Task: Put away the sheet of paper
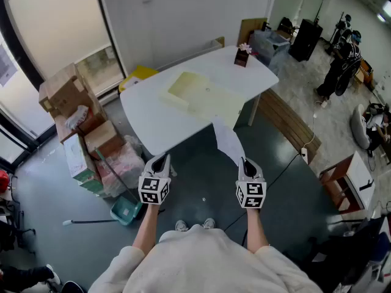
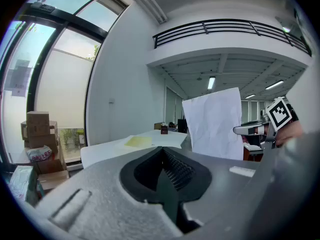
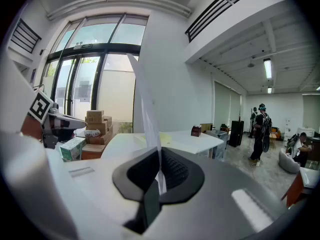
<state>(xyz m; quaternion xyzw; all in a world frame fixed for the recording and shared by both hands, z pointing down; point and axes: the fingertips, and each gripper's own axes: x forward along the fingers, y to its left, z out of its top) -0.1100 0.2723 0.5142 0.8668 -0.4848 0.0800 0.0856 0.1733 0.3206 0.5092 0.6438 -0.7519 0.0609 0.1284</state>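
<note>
One sheet of paper (image 1: 229,140) pinched by right gripper (image 1: 245,162) jaws | left gripper (image 1: 161,159) jaws together | table (image 1: 149,105) ahead | boxes (image 1: 73,96) beside

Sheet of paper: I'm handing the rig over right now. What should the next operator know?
Right gripper: jaws shut on the sheet of paper, gripped at its lower edge and standing upright.
Left gripper: jaws together, empty.
The white table is ahead, not yet reached. A flat pale yellow item lies on it.
Done: the paper is in the grip.
Left: carry it forward and put it away, probably at the yellow item, though the spot is not certain.
</note>
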